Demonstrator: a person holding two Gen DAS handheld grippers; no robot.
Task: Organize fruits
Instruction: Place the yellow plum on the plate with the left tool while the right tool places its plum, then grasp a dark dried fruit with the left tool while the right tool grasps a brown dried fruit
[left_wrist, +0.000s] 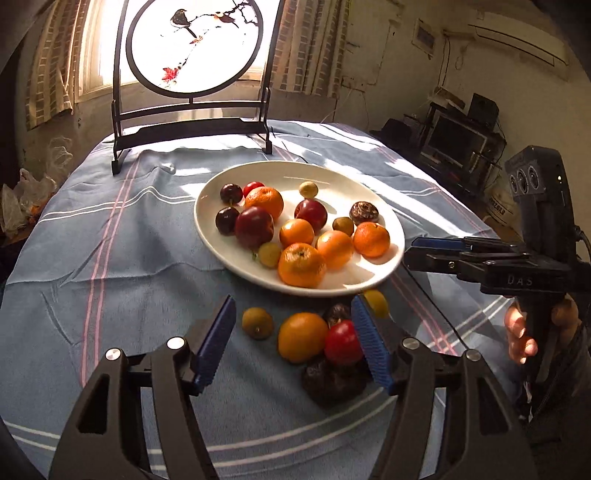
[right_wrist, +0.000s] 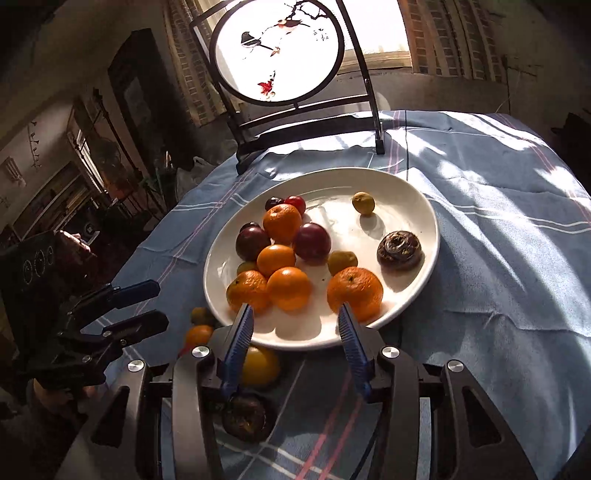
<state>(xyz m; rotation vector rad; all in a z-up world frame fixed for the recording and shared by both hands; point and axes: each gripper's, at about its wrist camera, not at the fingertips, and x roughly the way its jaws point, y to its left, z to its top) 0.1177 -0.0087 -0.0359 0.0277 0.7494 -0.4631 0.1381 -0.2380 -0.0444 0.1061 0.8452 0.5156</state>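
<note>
Blue striped tablecloth (left_wrist: 110, 236), sunlit. White oval plate (left_wrist: 221, 243): 5 glossy orange mandarins, dark red plums, small yellow-green fruits, 1 brown ridged fruit. Off-plate, near the rim: loose mandarin (left_wrist: 302, 336), red fruit (left_wrist: 343, 341). Left gripper (left_wrist: 293, 343): fingers spread, empty. Right gripper (right_wrist: 295, 332): spread, empty.

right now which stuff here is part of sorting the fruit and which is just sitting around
Part of the job:
- white oval ceramic plate holding fruit
- loose orange mandarin on the cloth
- loose red round fruit
- loose small greenish-yellow fruit

Just there:
- black-framed round bird-painting screen
- blue striped tablecloth
</note>
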